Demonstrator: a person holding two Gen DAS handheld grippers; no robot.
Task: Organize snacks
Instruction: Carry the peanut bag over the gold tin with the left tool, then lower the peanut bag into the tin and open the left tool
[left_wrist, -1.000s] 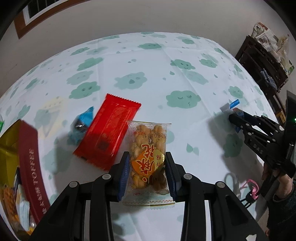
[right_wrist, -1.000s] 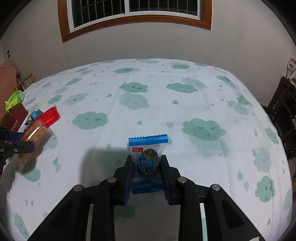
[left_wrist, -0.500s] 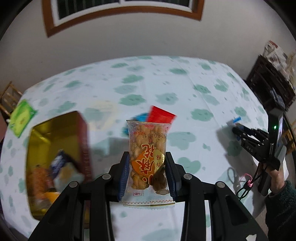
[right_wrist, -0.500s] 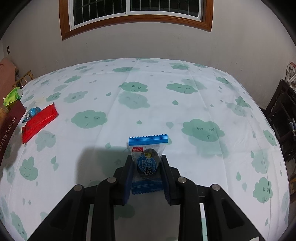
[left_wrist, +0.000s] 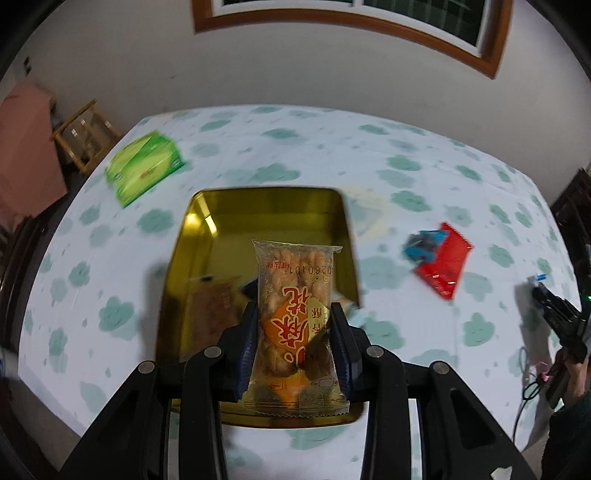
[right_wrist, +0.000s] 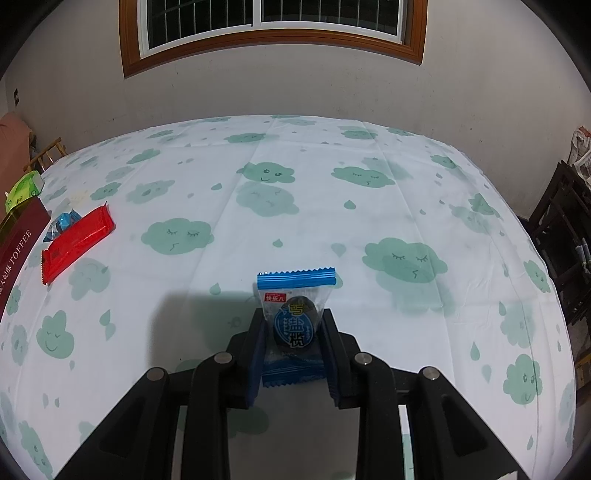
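Both wrist views downward (shared, perhaps: red packet)

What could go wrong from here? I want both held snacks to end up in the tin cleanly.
1. The left gripper pinches the fried-snack packet over the gold tin's near end; released here, it might catch the rim.
2. The right gripper holds the blue-edged packet far from the tin; its carry may sweep the red packet.

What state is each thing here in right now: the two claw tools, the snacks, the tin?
Left gripper: shut on the twist snack pack, above the tin.
Right gripper: shut on the blue packet.
Gold tin: open, partly filled.
Red packet: flat on the tablecloth.
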